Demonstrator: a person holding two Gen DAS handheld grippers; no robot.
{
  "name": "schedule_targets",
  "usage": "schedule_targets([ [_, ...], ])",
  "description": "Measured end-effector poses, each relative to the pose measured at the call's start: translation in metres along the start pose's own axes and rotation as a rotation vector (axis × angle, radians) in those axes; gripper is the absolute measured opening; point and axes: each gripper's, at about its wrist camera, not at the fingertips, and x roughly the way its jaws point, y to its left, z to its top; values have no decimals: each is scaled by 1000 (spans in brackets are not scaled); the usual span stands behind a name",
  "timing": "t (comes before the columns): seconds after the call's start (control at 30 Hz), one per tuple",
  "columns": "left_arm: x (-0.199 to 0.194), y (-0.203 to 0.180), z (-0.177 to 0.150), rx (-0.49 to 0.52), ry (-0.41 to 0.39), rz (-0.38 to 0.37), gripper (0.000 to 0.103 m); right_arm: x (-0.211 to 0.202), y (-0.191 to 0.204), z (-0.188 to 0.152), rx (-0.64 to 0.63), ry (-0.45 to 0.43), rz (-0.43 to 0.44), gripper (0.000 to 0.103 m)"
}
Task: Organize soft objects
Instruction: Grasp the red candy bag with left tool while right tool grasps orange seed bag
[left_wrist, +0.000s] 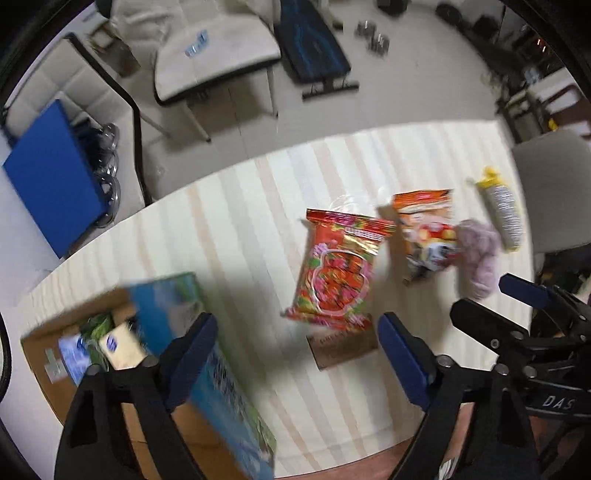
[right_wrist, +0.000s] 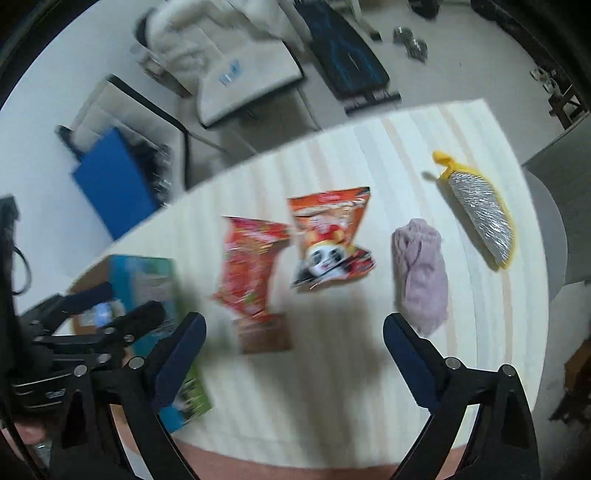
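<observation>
On the striped table (left_wrist: 229, 236) lie a red snack bag (left_wrist: 338, 267), an orange panda snack bag (left_wrist: 426, 232), a lilac cloth (left_wrist: 478, 254) and a silver-and-yellow pouch (left_wrist: 504, 210). The right wrist view shows them too: red bag (right_wrist: 251, 269), orange bag (right_wrist: 328, 236), lilac cloth (right_wrist: 421, 273), pouch (right_wrist: 480, 218). My left gripper (left_wrist: 297, 354) is open and empty above the table, near the red bag. My right gripper (right_wrist: 293, 350) is open and empty, short of the orange bag and cloth. It also shows in the left wrist view (left_wrist: 491, 299).
An open cardboard box (left_wrist: 92, 347) with a blue-green flap and packets inside stands at the table's left; it also shows in the right wrist view (right_wrist: 147, 291). A small brown card (left_wrist: 343, 345) lies under the red bag. Chairs (left_wrist: 214, 55) and a blue board (left_wrist: 51, 177) stand beyond the far edge.
</observation>
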Motion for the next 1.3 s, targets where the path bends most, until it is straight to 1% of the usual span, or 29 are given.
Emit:
schedule_targets([
  [0.03,11,-1,9,13,26,19,84,11,-2,6,5,22,0,93],
  [0.1,30,1,22,27,71,24,84,33,-5,20,7,57,-21,91],
  [0.17,47,4,33,22,121,2,84,46,-7,28,-3,69,-43,91],
  [0.3,72,6,47,22,183,-36,84,68,-13,45,6,99,-55,88],
  [0.37,79,8,48,22,207,-58,84,78,-17,52,11,119,-56,81],
  [0.4,84,7,48,22,223,-85,84,83,-18,54,11,133,-60,72],
  [0.43,86,6,47,26,232,-105,84,87,-19,55,8,142,-68,66],
  [0.47,88,3,47,30,236,-121,85,89,-20,55,8,147,-68,65],
  [0.5,89,-1,46,40,237,-136,85,90,-21,57,10,148,-71,59],
  [0.53,89,-5,45,51,237,-139,85,90,-23,57,11,151,-76,56],
  [0.73,98,-23,45,86,249,-141,85,98,-37,55,30,168,-111,53],
  [0.83,102,-33,43,109,241,-115,85,101,-39,55,28,172,-118,53],
  [0.87,103,-39,41,122,235,-92,76,101,-38,55,21,174,-126,53],
  [0.9,103,-42,40,132,225,-71,76,103,-36,56,17,175,-134,53],
  [0.93,102,-45,39,142,211,-49,66,103,-34,56,11,176,-145,52],
  [0.97,99,-49,38,155,198,-19,48,105,-31,56,-2,177,-163,52],
  [1.0,95,-51,37,161,189,-16,43,105,-26,56,-9,174,-176,49],
  [1.07,85,-53,36,143,167,-12,42,103,-19,53,-18,166,-198,46],
  [1.13,71,-55,32,134,121,9,41,97,-13,48,-29,153,-207,44],
  [1.23,42,-53,21,106,51,7,41,75,-3,33,-49,120,-186,43],
  [1.3,21,-47,12,82,5,-14,41,51,10,21,-80,70,-170,43],
])
